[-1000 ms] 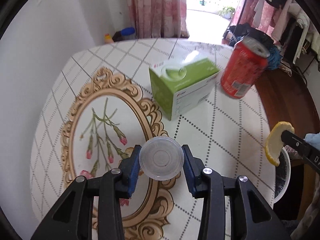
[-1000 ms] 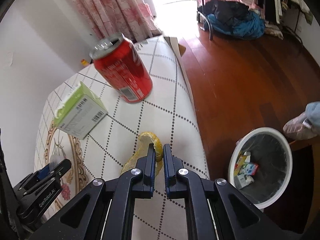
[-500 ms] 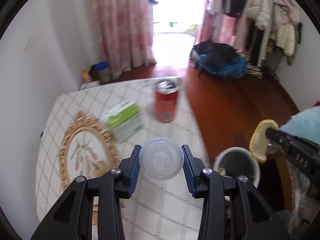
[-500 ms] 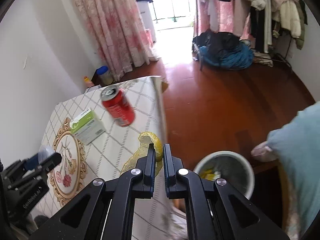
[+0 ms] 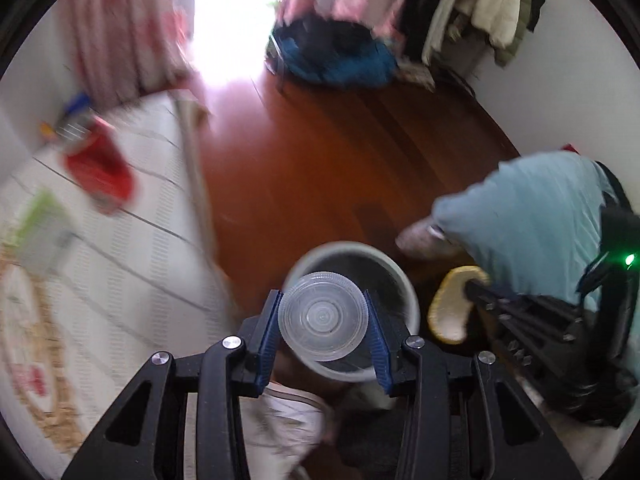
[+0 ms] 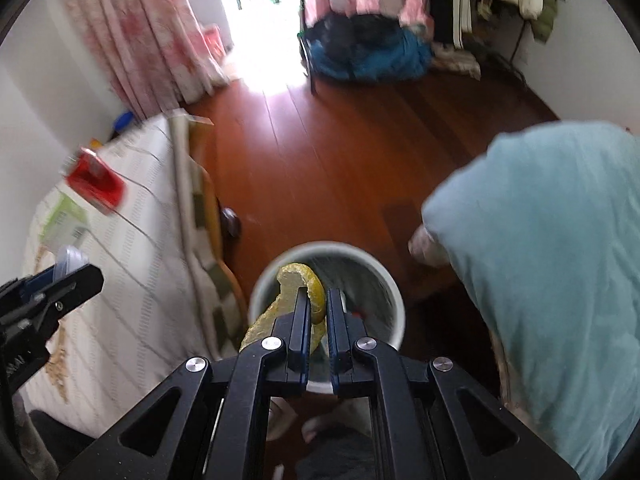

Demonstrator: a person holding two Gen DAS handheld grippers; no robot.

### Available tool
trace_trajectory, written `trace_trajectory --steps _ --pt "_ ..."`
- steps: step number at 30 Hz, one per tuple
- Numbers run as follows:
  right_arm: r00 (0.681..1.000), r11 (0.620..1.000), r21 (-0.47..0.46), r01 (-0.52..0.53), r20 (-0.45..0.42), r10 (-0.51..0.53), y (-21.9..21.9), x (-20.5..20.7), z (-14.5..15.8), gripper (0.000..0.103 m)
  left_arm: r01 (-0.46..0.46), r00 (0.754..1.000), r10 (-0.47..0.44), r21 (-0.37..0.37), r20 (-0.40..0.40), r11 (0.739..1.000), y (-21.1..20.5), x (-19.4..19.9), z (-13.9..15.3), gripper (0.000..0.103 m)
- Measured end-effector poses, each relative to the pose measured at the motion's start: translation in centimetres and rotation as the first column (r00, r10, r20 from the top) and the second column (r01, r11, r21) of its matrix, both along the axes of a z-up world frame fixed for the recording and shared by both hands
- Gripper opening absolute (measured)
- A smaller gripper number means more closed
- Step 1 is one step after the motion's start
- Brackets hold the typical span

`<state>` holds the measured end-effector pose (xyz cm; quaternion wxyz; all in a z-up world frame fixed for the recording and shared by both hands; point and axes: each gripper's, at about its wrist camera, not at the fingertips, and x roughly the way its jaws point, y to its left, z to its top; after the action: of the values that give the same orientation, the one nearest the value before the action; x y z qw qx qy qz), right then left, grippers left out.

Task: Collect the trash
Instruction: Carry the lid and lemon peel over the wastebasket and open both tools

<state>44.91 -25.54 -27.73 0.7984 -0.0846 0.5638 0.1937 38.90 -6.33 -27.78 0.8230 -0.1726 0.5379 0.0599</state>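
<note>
Two bits of trash hang over the white bin (image 5: 408, 292) on the wood floor. The left hand-held gripper (image 5: 323, 322) squeezes a clear plastic lid (image 5: 323, 316) by its rim. The lid looks light, thin and slippery, so the rim is the best place to hold it. The right hand-held gripper (image 6: 318, 304) is pinched shut on a yellow peel (image 6: 296, 276). The peel looks soft and bendy, so a hold near its middle seems right. The left view shows the lid's round face. The right view shows only its edge, but looks deeper into the bin. A red can (image 6: 96, 180) and a green box (image 6: 64, 216) sit on the table (image 6: 132, 280).
</note>
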Motion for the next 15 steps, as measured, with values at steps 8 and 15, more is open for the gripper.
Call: trace_trajectory --steps 8,15 --pt "0.99 0.998 -0.05 0.029 -0.134 -0.036 -2.0 2.9 -7.4 0.008 0.053 0.988 -0.07 -0.125 -0.137 0.991 -2.1 5.6 -6.1 0.036" --pt "0.981 0.995 -0.094 0.026 -0.191 -0.044 -2.6 4.1 -10.8 0.008 0.062 0.977 -0.093 -0.163 -0.194 0.985 -3.0 7.3 -8.6 0.071"
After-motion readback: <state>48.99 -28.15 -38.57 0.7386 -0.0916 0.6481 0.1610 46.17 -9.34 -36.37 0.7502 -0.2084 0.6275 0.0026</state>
